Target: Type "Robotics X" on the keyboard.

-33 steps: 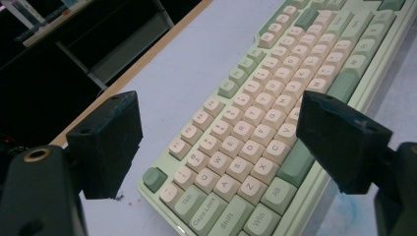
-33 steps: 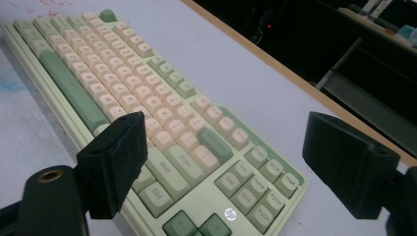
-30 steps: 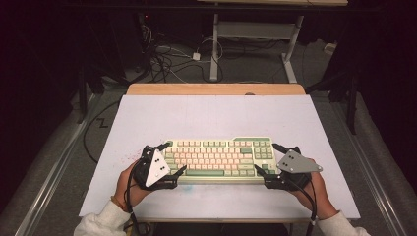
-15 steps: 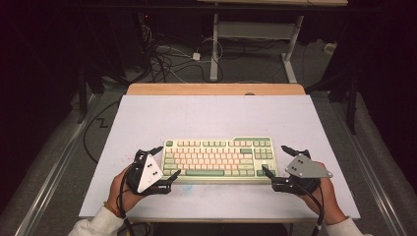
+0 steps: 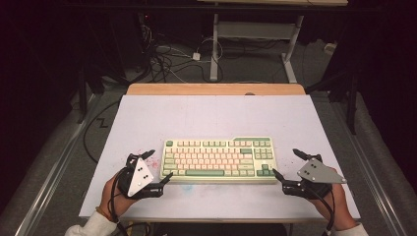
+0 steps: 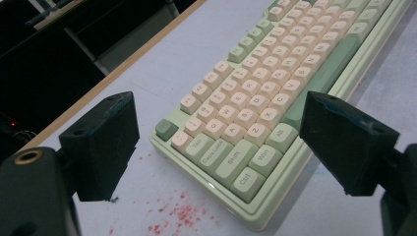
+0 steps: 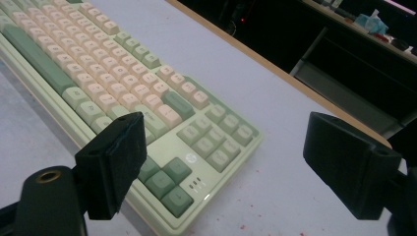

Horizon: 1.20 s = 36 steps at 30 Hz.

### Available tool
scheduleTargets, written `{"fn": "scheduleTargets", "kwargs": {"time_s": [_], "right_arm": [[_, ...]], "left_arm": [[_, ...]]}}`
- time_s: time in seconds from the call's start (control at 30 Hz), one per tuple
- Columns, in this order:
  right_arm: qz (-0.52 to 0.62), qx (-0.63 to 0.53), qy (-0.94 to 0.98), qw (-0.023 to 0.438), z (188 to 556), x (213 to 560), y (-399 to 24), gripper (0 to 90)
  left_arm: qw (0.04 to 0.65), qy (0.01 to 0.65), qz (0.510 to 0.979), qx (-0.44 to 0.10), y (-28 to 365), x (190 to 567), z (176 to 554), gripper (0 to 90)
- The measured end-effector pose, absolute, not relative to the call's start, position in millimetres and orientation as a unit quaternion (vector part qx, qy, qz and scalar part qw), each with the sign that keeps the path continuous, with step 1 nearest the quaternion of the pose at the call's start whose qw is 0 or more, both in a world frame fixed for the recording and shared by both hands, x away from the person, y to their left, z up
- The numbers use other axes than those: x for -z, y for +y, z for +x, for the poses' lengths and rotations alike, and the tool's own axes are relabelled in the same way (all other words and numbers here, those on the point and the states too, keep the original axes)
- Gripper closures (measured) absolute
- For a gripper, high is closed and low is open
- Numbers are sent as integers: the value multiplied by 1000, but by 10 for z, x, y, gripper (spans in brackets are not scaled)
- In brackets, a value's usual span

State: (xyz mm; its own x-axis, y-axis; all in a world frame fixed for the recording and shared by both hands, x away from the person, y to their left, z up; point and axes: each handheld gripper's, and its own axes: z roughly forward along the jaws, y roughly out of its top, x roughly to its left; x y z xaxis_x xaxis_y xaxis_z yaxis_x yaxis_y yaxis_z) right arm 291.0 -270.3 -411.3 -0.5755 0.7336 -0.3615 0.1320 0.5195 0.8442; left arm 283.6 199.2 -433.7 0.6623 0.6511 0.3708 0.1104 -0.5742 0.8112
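I hold my left gripper (image 5: 153, 169) and right gripper (image 5: 289, 166), jaws wide and empty, at either end of the keyboard (image 5: 219, 159) (flat, near-centre of table (image 5: 206, 115)); no grasp made yet, I judge.

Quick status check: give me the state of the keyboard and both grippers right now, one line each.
keyboard: flat on the table, keys up, square to the near edge, held by neither gripper.
left gripper: open, off the keyboard's left end, holding nothing.
right gripper: open, off the keyboard's right end, holding nothing.
red specks: scattered on the table by the keyboard's left corner.
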Motion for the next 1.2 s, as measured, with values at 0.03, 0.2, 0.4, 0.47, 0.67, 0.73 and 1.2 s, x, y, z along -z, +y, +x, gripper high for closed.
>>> {"fn": "scheduleTargets", "kwargs": {"time_s": [0.03, 0.2, 0.4, 0.47, 0.67, 0.73, 1.2], "right_arm": [[274, -406, 789, 371, 2907, 4119, -2721, 169], [284, -407, 786, 370, 2894, 4155, -2804, 169], [295, -402, 782, 374, 2869, 4204, -2909, 168], [300, -401, 779, 377, 2853, 4227, -2946, 168], [321, -406, 768, 376, 2778, 4322, -3079, 167], [320, -402, 770, 378, 2748, 4377, -3116, 167], [317, -399, 773, 378, 2699, 4466, -3109, 164]], "left_arm": [[398, 233, 820, -339, 2006, 4347, 2832, 146], [396, 236, 821, -336, 2075, 4400, 2818, 146], [394, 246, 821, -332, 2171, 4457, 2786, 146], [393, 250, 821, -330, 2210, 4480, 2779, 146], [386, 267, 823, -320, 2301, 4599, 2769, 146], [385, 276, 824, -313, 2319, 4644, 2756, 146], [391, 274, 824, -305, 2319, 4673, 2710, 146]]}}
